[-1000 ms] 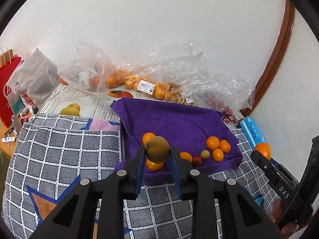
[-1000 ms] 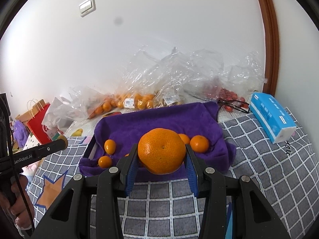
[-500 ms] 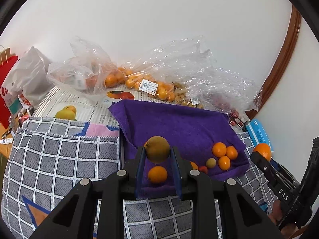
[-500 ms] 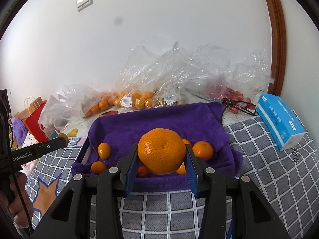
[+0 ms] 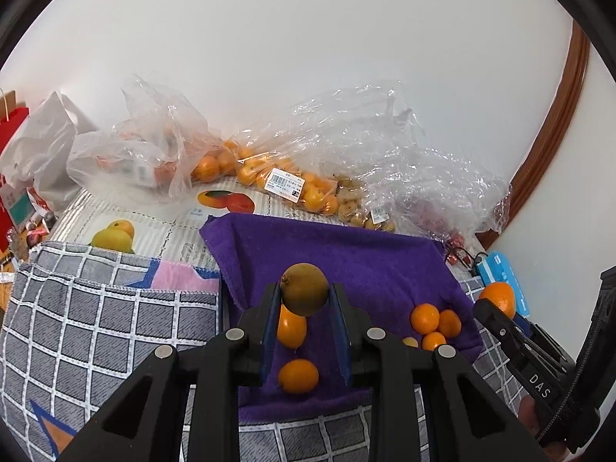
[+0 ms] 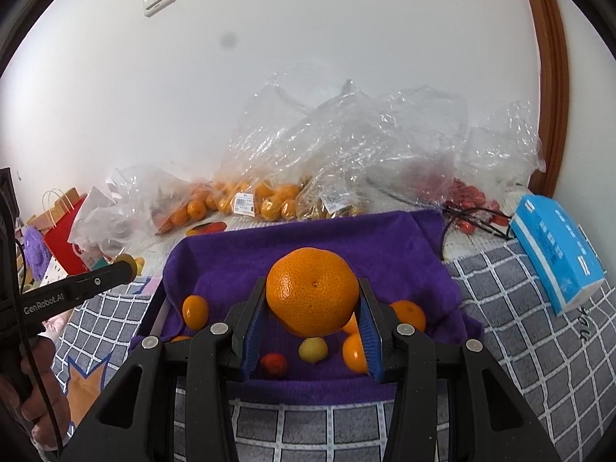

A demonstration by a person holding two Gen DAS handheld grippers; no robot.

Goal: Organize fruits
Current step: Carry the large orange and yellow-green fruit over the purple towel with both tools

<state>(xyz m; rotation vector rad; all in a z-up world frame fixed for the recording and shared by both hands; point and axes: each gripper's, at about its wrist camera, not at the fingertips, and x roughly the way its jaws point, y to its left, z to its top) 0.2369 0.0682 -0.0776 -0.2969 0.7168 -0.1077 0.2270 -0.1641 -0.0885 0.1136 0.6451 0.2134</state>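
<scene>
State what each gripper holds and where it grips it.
Left gripper pinches a brownish-green fruit by its two sides. Right gripper clamps a large orange across its widest part.

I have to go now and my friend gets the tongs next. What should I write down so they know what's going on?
Left tongs: shut on a small brownish-green fruit, held above the purple cloth.
Right tongs: shut on a big orange, also above the cloth.
Already lying on the cloth: several small oranges, a little yellow fruit and a small red one.
Not unpacked yet: the clear bags of fruit by the wall.
Left to do: probably set both held fruits down on the cloth with their like, then carry on with the bags.
</scene>
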